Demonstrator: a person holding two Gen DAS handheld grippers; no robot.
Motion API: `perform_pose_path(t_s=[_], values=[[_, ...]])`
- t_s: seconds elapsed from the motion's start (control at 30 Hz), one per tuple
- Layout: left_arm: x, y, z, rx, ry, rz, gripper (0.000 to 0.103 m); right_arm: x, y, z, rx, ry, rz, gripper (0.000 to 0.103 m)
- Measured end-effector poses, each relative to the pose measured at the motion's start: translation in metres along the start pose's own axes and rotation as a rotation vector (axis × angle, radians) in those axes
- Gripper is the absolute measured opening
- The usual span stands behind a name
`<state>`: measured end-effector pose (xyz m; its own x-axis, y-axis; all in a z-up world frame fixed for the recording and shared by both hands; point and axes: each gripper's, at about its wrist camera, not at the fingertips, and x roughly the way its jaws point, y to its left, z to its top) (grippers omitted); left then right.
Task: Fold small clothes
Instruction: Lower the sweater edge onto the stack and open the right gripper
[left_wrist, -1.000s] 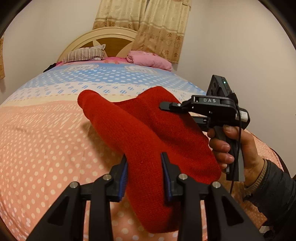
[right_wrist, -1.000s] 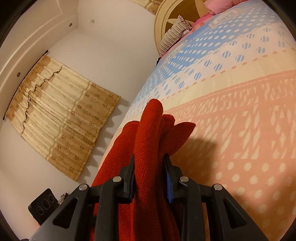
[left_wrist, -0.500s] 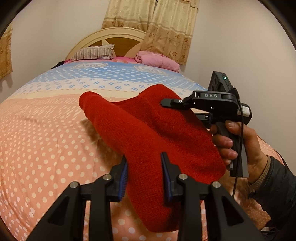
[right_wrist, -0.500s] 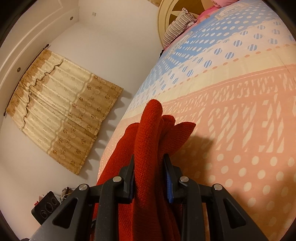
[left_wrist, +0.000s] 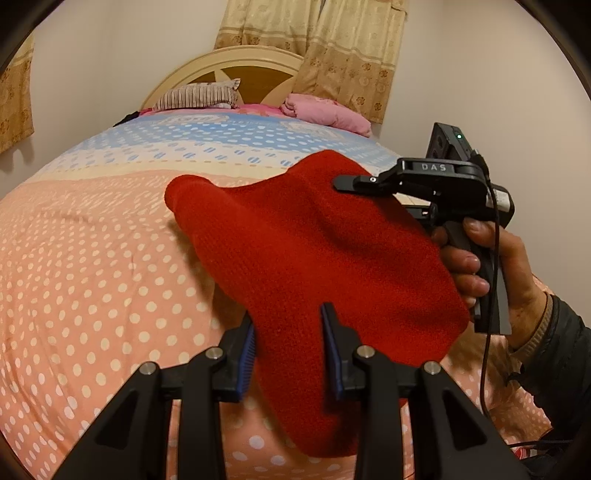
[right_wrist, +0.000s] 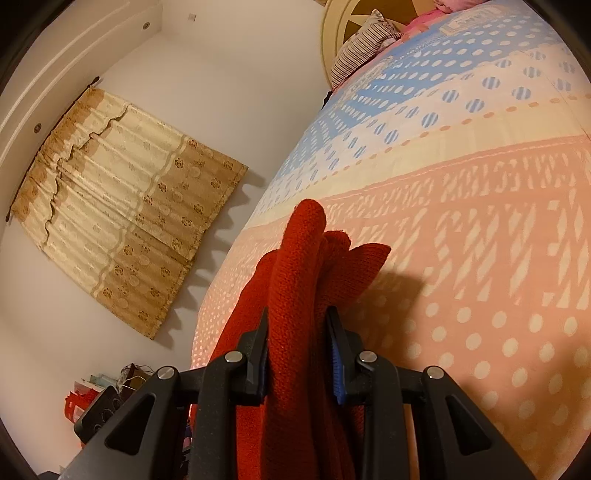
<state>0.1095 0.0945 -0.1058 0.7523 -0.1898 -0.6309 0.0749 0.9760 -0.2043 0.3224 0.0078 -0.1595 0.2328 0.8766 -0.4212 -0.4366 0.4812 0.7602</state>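
Observation:
A red knitted garment (left_wrist: 303, 251) hangs folded in the air above the bed. My left gripper (left_wrist: 290, 325) is shut on its near lower edge. My right gripper (right_wrist: 297, 325) is shut on its far right edge, with several bunched layers of the garment (right_wrist: 295, 288) between the pads. In the left wrist view the right gripper (left_wrist: 343, 182) shows at the right, held by a hand (left_wrist: 480, 258). One rounded corner of the garment sticks out to the upper left. Its lower end hangs below the left fingers.
The bed's dotted quilt (left_wrist: 92, 277), pink near me and blue farther off, lies under the garment. A striped pillow (left_wrist: 199, 98) and a pink pillow (left_wrist: 325, 114) lie at the headboard (left_wrist: 221, 70). Curtains (right_wrist: 122, 221) hang on the walls. Clutter (right_wrist: 99, 395) sits on the floor beside the bed.
Both grippers have kept hold of the garment. The garment has stayed lifted and has shifted slightly relative to the bed. The grips have not changed.

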Motion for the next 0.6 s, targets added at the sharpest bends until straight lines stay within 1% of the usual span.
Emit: perform_pose_path(t_s=[0.1, 0.17, 0.27, 0.3, 0.33, 0.43, 0.53, 0.6], values=[[0.004, 0.002, -0.004, -0.01, 0.017, 0.01, 0.036, 0.0, -0.008, -0.001, 0.021, -0.002, -0.002, 0.027], [0.005, 0.003, -0.007, -0.019, 0.026, 0.025, 0.047, 0.0, -0.013, -0.002, 0.033, -0.005, -0.005, 0.027], [0.005, 0.006, -0.007, -0.03, 0.03, 0.029, 0.05, -0.002, -0.02, -0.003, 0.051, -0.007, -0.003, 0.027], [0.005, 0.006, -0.007, -0.033, 0.031, 0.031, 0.052, -0.002, -0.021, -0.003, 0.054, -0.006, -0.003, 0.027], [0.005, 0.006, -0.008, -0.034, 0.031, 0.042, 0.057, -0.001, -0.022, -0.003, 0.056, -0.006, -0.003, 0.027], [0.006, 0.007, -0.009, -0.028, 0.032, 0.05, 0.06, 0.0, -0.025, -0.004, 0.065, -0.006, -0.004, 0.027], [0.007, 0.008, -0.01, -0.034, 0.031, 0.064, 0.069, 0.0, -0.03, -0.006, 0.071, -0.007, -0.014, 0.027], [0.008, 0.009, -0.011, -0.036, 0.033, 0.063, 0.07, -0.001, -0.034, -0.008, 0.086, -0.009, -0.014, 0.027]])
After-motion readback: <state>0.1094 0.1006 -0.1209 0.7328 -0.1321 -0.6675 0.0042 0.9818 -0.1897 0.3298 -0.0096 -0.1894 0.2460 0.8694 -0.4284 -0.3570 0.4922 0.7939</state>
